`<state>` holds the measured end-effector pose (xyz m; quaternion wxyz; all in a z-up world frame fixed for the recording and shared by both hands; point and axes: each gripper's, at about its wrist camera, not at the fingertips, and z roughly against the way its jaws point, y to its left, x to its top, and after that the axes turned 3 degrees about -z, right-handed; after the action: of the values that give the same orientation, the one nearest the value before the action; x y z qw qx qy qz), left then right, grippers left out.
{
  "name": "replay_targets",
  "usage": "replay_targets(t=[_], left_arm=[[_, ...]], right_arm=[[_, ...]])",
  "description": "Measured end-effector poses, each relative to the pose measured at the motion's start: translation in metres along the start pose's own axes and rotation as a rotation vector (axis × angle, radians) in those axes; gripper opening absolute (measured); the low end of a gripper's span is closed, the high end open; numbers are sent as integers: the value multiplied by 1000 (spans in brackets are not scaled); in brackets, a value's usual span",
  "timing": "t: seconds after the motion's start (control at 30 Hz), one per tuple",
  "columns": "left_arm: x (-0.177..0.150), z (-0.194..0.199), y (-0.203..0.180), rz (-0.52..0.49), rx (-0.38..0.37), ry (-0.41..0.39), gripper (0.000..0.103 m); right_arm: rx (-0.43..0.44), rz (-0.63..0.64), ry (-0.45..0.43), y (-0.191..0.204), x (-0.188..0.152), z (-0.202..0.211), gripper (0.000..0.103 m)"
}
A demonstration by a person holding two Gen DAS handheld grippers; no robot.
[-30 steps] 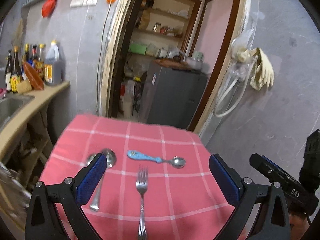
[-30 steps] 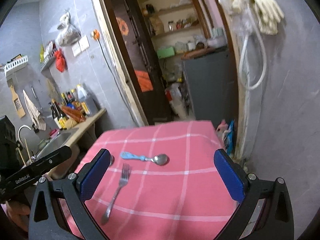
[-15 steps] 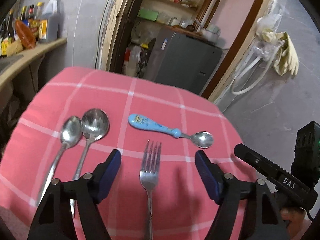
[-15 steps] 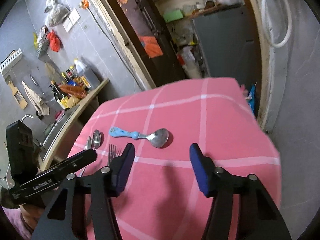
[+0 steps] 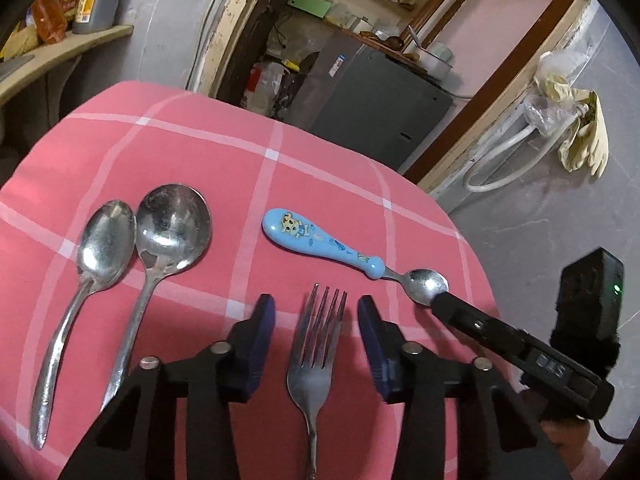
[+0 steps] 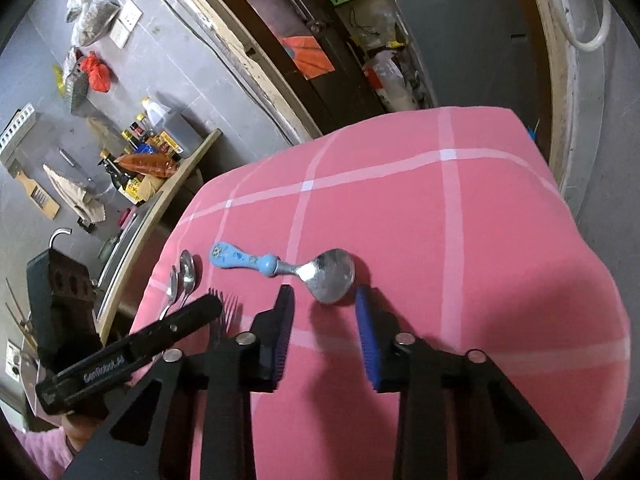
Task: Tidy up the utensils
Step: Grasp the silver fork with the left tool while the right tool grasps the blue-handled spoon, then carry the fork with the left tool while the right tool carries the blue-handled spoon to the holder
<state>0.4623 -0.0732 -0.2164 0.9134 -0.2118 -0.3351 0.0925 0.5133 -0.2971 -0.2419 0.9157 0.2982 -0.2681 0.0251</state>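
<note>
Left wrist view shows the left gripper [image 5: 316,308] low over the pink checked tablecloth [image 5: 200,152], its blue pads standing on either side of the tines of the steel fork [image 5: 314,364]. The jaws have just been closing; a gap remains on both sides of the fork, so the pads do not yet press on it. The fork lies flat, handle toward the camera. To its left lie two steel spoons, a narrow spoon [image 5: 102,248] and a round spoon [image 5: 172,224], bowls side by side and apparently touching.

Right wrist view shows the right gripper [image 6: 322,312] just short of the bowl of the blue-handled spoon [image 6: 280,268], which lies crosswise on the cloth. Its jaws have also just been closing; they are still parted, and nothing sits between the pads.

Step in hand, as judged: both grippers are settling for a pick, the left on the fork and the right on the blue-handled spoon. The next move calls for the left jaws to finish closing on the fork, ideally lower toward the neck where the metal is narrower. The right gripper must advance before closing, and a flat, thin bowl offers little purchase, so the neck beside the blue handle looks the surer grip.
</note>
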Motion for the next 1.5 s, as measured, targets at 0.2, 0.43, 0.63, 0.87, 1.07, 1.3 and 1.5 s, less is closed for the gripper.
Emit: replay_targets(t=[0.2,0.43,0.63,0.87,1.07,1.3,1.5], left_arm=[[1,-6,1,4,-36,29,23],[1,-1,-8,-27,-22,56,21],[-2,14,-28,-92,-6,45,5],[-10,30,-40,-162,0,70,3],[-12,65,-51,-193,16,15,3],[1,127,-69,-234,36,-112,3],[19,175,-71,-232,15,-148,3]], right_arm=[[8,-86,-10,-7,0,-5,8],[-7,-106,-104,-2,-3,11,4],[-34,-70,-163,20,-1,37,2],[-68,-56,-177,31,-8,60,2],[-120,4,-240,52,-13,99,2],[-194,93,-312,94,-12,158,2],[-255,159,-366,139,-15,212,2]])
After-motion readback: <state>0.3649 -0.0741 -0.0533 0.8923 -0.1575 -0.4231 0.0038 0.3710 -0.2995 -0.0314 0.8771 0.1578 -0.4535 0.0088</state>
